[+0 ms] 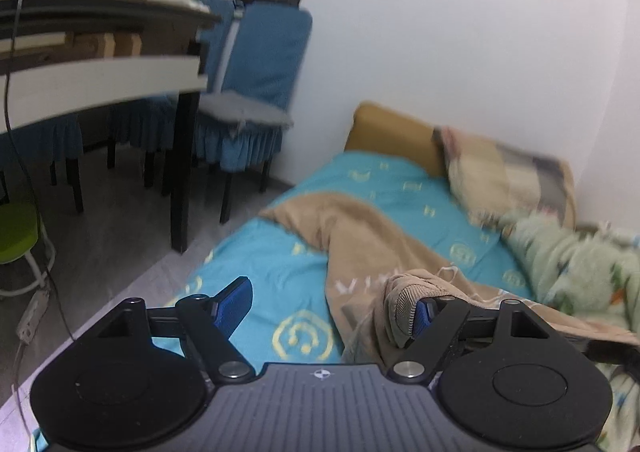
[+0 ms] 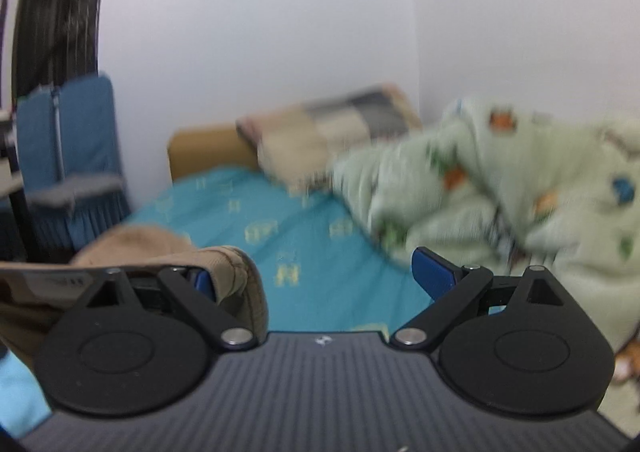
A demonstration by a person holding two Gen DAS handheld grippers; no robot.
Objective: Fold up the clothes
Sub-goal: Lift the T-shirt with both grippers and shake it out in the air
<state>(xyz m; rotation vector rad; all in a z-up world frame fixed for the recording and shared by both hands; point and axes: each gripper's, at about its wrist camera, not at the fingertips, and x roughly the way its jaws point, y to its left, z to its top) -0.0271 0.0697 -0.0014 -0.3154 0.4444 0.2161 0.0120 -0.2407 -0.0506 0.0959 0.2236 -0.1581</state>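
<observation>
A tan sweatshirt (image 1: 352, 236) lies rumpled on the teal bed sheet (image 1: 272, 272). In the left wrist view my left gripper (image 1: 328, 304) stands wide open above the sheet. The sweatshirt's ribbed hem (image 1: 400, 304) hangs over its right finger, not pinched between the pads. In the right wrist view my right gripper (image 2: 316, 272) is also wide open. A ribbed edge (image 2: 240, 280) of the same tan sweatshirt (image 2: 140, 244) drapes over its left finger, and its right pad (image 2: 434, 272) is bare. This view is blurred.
A light green fleece blanket (image 2: 500, 192) is heaped at the right of the bed, with a patchwork pillow (image 1: 508, 176) against a mustard headboard (image 1: 388, 132). Left of the bed stand blue-covered chairs (image 1: 260, 64), a dark table (image 1: 104, 36), a green stool (image 1: 20, 232) and a power strip (image 1: 32, 312).
</observation>
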